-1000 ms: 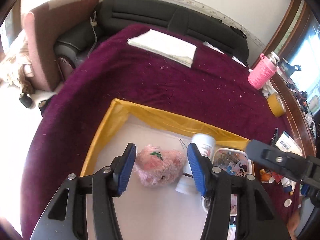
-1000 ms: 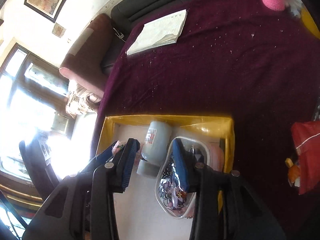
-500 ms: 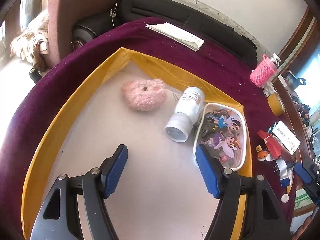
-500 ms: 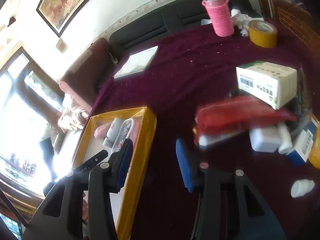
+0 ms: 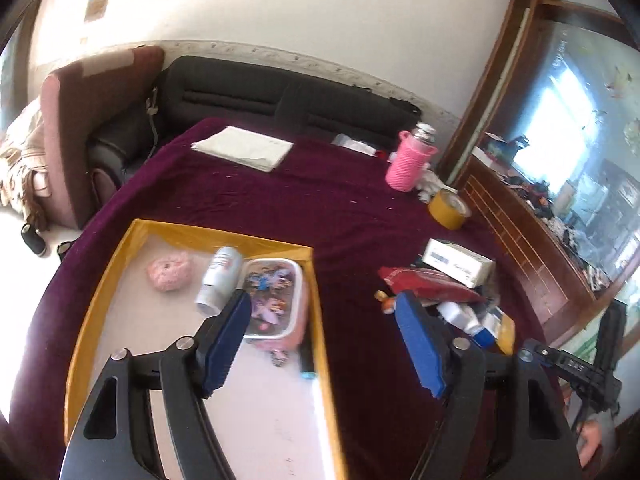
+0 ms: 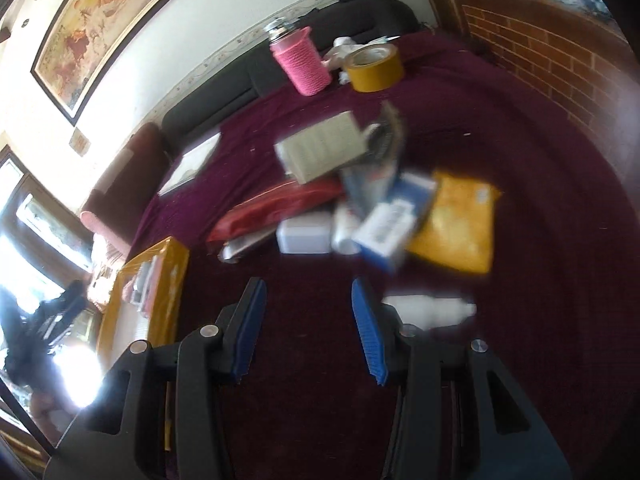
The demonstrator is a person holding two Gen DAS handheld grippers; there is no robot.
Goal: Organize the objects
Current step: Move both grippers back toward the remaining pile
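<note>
My left tool [image 5: 320, 344] is opening, empty, above the yellow-rimmed shallow tray [image 5: 318, 320]. My right tool [image 6: 306, 330] hangs part-open, holding nothing. The flat red soft pouch [image 6: 276, 210], mid-frame on the tabletop, looks light and floppy; I'd pinch its near long edge.

No text can be read anywhere. The white box [image 5: 458, 262] carries a dark blue mark and rows of small print, too small to make out. The white bottle [image 5: 220, 276] lying in the yellow box [image 5: 100, 300] has a label with red print, also unreadable. The lid of the pink case [image 5: 274, 300] shows cartoon figures but no legible words. In the right wrist view the blue and white carton [image 6: 386, 230] in the pile and the yellow packet [image 6: 456, 224] beside it have printing on them, but motion blur smears it past reading.
</note>
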